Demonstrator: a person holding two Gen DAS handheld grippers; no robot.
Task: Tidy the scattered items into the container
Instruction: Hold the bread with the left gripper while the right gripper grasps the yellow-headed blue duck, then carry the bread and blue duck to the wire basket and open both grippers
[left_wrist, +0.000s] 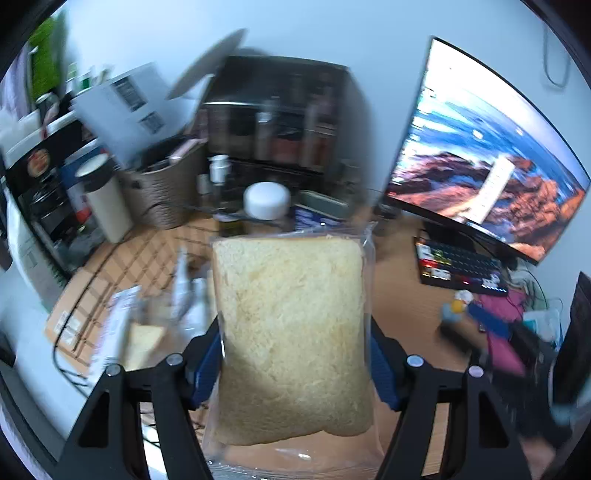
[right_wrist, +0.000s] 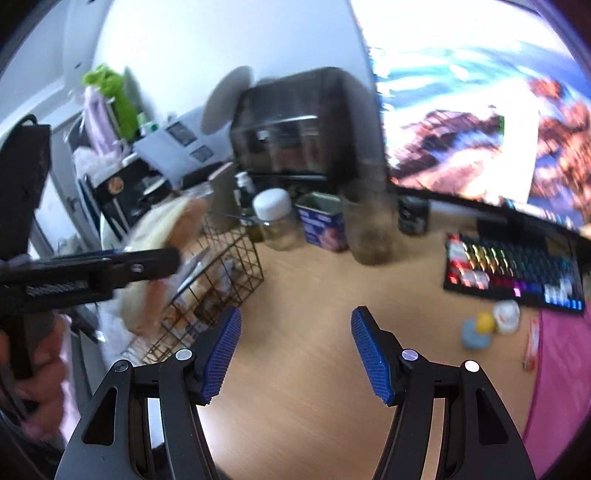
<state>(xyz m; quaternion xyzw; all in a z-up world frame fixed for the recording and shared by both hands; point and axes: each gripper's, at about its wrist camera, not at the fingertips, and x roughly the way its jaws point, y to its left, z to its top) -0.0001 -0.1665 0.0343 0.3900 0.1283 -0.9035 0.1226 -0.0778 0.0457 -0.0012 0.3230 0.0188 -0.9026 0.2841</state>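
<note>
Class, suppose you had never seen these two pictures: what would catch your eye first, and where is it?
First, the bagged slice of bread filling the middle of the left wrist view, clamped between the left tongs. Next, the bright monitor glowing at the right, above a rainbow-lit keyboard. In the right wrist view the right tongs gape empty over bare wood, beside a wire basket.

The bagged bread sat between the left gripper pads, above the desk. The wire basket stood left, jars behind it, keyboard right.
</note>
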